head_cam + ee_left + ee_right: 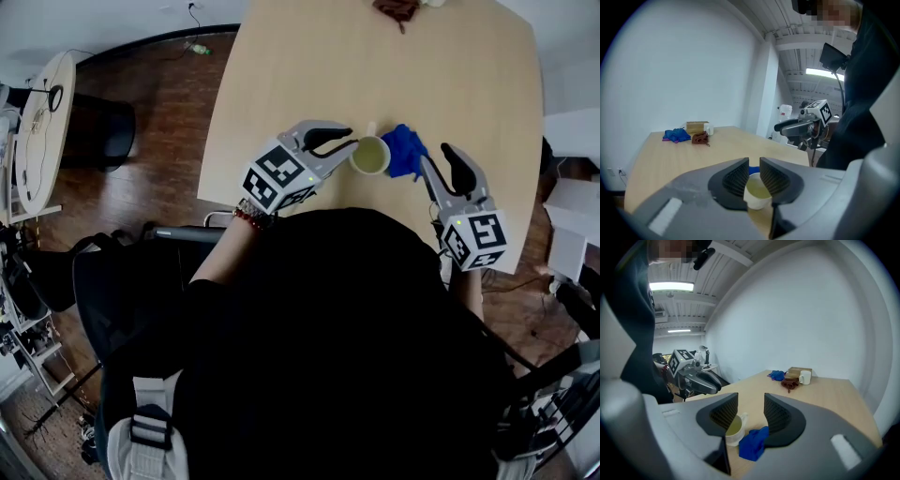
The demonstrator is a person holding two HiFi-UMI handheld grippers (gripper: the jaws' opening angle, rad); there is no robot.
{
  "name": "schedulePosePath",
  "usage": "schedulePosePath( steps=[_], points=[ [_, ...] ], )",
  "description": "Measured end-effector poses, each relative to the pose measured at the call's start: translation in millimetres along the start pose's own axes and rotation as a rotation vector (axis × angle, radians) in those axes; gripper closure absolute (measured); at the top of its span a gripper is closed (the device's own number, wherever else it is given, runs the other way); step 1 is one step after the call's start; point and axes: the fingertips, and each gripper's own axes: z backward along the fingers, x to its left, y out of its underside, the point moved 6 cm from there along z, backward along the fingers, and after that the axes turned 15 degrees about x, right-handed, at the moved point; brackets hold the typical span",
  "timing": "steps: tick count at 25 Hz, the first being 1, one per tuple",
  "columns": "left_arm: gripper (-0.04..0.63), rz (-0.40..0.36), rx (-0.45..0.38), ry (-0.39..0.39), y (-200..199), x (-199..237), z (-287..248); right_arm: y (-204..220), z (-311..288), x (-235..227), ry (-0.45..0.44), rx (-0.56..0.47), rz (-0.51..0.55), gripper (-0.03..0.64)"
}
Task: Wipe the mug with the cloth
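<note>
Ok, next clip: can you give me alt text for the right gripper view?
The right claw has its jaws apart and empty, framing a pale mug and a crumpled blue cloth lying against it on a light wooden table. The left claw hovers just beyond the mug, and a small clutter sits at the table's far end.

Lt wood table (pixel 281 84), dk wood floor (pixel 159 131), white walls (pixel 693 70), strip lights (pixel 670 286)

The mug (pixel 370 156) is cream-white, pale yellow-green inside. The cloth (pixel 405 150) is bright blue. The table (pixel 375 75) is pale wood-grain. The left gripper (pixel 342 142) and right gripper (pixel 434 157) are grey with black ribbed pads and black-and-white square-marker cubes.
</note>
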Motion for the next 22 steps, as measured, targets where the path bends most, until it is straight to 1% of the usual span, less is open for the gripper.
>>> schedulePosePath(
  steps=[4,10,14,22],
  points=[
    [0.517,-0.007,-0.008,0.007,0,0,2,-5,8,-3,0.062,-0.024,0.011,0.448],
    [0.517,0.024,0.011,-0.025,6,4,14,-6,-2,2,0.033,-0.033,0.019,0.451],
    [0.517,0.018,0.006,-0.019,5,1,11,-5,2,2,0.036,-0.034,0.023,0.453],
    [0.517,0.010,0.004,0.001,2,-6,7,-7,3,4,0.043,-0.038,0.068,0.460]
  ],
)
